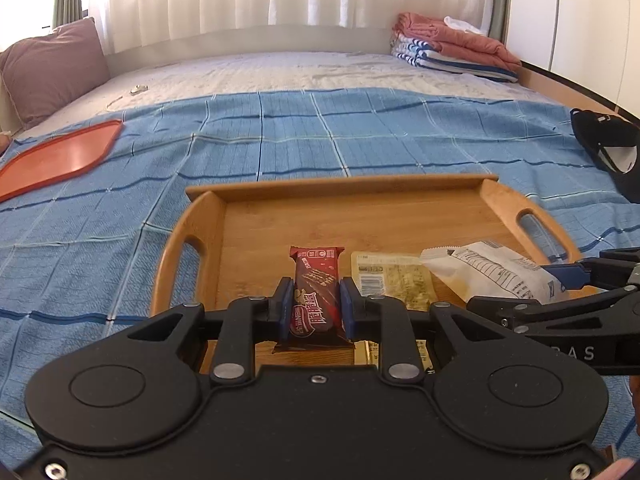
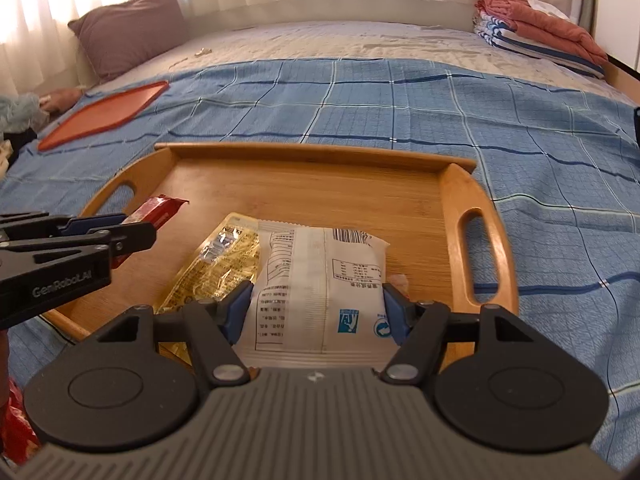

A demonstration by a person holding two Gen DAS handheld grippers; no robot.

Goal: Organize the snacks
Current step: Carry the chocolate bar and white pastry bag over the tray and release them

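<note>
Indoors, wooden tray (image 1: 400, 216) on blue bedspread (image 1: 120, 208).

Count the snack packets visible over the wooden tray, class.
3. A dark red wafer-bar packet in the left hand-held gripper, a white printed packet in the right hand-held gripper, a yellow packet lying on the tray. Others may be hidden.

We read "GenRoboLAI" on the left tongs (image 2: 132, 236) and "Nestlé" on the red wafer bar (image 1: 316, 296) they pinch.
</note>
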